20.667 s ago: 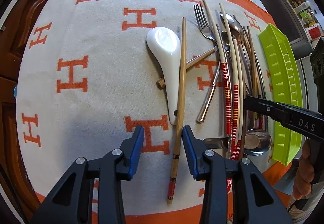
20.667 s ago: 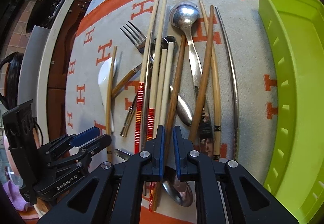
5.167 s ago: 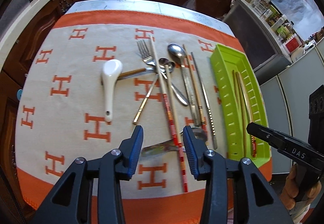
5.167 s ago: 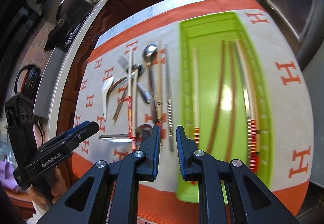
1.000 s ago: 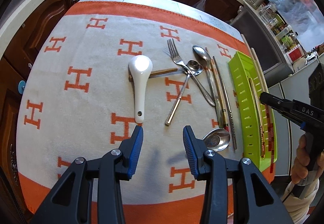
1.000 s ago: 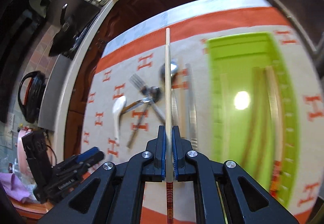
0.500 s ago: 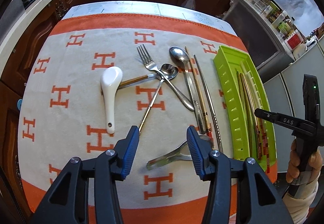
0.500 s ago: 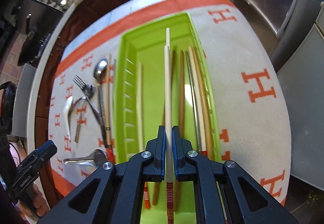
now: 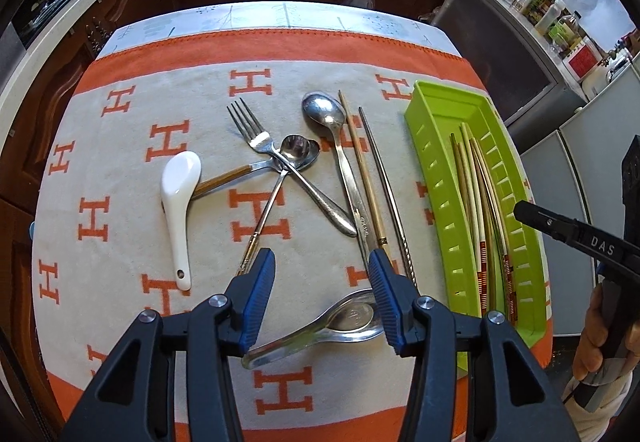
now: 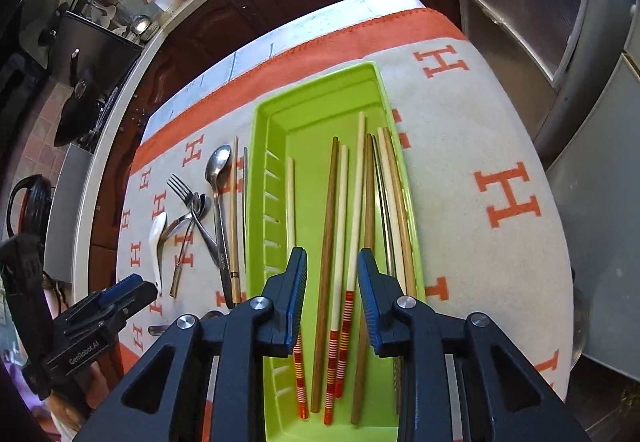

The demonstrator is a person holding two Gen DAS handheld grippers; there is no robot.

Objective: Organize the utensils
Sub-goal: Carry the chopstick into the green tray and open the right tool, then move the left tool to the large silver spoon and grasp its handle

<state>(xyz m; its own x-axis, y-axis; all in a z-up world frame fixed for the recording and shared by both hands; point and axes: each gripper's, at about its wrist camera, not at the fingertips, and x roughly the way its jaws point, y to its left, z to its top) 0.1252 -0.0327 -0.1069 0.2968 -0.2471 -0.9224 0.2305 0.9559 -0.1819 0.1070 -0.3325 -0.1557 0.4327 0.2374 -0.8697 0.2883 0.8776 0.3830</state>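
Chopsticks (image 10: 352, 242) lie lengthwise in a lime green tray (image 10: 264, 146), which fills the centre of the right wrist view. Some are pale with red-striped ends, some brown wood. The right gripper (image 10: 331, 274) hovers over the tray at the lower centre of that frame, its jaws opening and pressing on nothing; the chopsticks show in the gap, lying below in the tray.

Across the middle of the left wrist view, the other utensils rest on a beige cloth (image 9: 120, 146) with orange H marks: a white ceramic spoon (image 9: 178, 202) at centre left, a fork (image 9: 260, 140) crossing small spoons, a long metal spoon (image 9: 336, 146), then two loose chopsticks (image 9: 370, 178) beside the tray. A metal soup spoon (image 9: 328, 326) lies lower centre. The left gripper (image 9: 322, 270) is released and empty, its fingers apart above that spoon.
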